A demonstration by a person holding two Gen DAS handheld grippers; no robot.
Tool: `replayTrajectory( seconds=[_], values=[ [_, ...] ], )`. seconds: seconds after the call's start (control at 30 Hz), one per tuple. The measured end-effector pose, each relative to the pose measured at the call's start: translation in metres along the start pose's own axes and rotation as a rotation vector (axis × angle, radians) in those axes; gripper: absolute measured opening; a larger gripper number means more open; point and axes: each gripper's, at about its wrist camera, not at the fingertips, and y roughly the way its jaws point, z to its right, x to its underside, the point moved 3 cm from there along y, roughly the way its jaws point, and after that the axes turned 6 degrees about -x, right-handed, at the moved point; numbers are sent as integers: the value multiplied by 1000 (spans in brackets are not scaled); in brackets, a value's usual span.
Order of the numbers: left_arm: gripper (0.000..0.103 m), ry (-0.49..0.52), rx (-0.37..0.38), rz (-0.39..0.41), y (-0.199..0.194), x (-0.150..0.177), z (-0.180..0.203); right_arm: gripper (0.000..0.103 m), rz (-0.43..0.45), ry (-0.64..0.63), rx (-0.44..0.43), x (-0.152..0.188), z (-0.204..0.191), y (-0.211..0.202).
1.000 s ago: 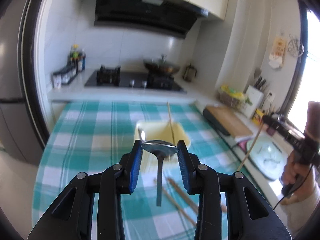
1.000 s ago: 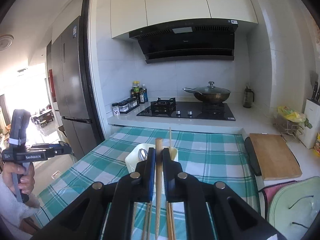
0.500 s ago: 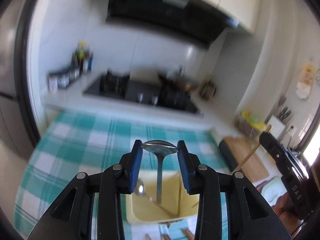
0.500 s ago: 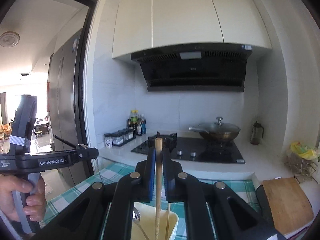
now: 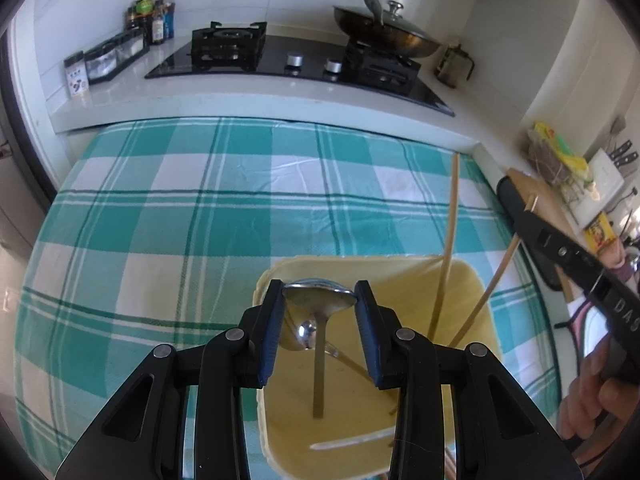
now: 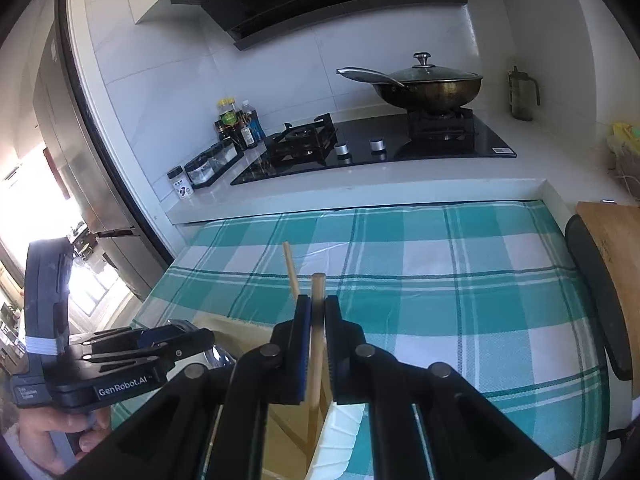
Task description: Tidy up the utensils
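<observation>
L hand-held gripper (image 5: 319, 306) part-closed, gripping; R hand-held gripper (image 6: 317, 314) clamped, both angled down.

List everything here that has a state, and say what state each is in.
Left gripper: shut on a spoon.
Spoon: held by its bowl, handle hanging into the yellow bin.
Right gripper: shut on a chopstick.
Chopstick: upright, lower end in the bin.
Yellow bin: open, already holding a spoon and chopstick.
Wok: lidded.
</observation>
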Motion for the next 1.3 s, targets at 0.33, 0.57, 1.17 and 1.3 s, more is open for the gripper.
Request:
replayTrajectory(
  seconds=[0.33,0.57,1.17,1.3],
  values=[
    [40,-5,19,54,-25,11,-12,34,31,5,38,6,-1,-15],
    [69,-1,18,97,-111,105,-54,56,101,-127,99,63,-25,-134],
    [75,-75,71,-51,-113,309,-2,70,-35,-23,264,307,-5,-208],
    [75,-46,53,-59,-109,316,6,56,-62,-16,254,303,3,-204]
  ],
)
